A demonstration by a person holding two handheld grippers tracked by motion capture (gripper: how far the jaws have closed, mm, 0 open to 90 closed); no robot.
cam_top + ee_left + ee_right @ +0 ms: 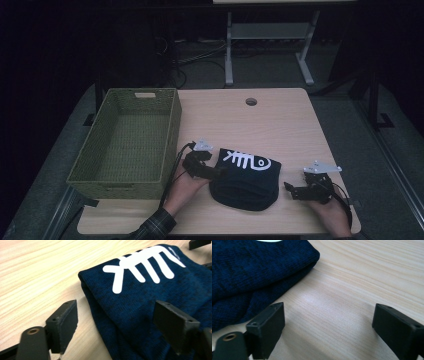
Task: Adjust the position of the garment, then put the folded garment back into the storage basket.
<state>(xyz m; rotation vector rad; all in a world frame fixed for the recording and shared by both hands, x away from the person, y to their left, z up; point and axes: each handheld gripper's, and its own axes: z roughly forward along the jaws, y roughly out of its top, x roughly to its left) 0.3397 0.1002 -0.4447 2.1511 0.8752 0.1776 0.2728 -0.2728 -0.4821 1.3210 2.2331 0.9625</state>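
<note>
Where wood-grain table (280, 125) lies, folded knit cloth (245, 180)

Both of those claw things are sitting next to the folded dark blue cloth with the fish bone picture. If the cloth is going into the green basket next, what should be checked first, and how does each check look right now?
1. Left gripper jaws open: ok, they stand wide at the folded cloth.
2. Right gripper jaws open: ok, with bare table between them.
3. Cloth gripped: not ok, no jaw presses on it.
4. Cloth folded and compact: ok, the fish-bone print faces up.
5. Green basket has room: ok, its inside looks bare.
6. Path from cloth to basket: ok, they lie close together, and between them is the left gripper alone.
</note>
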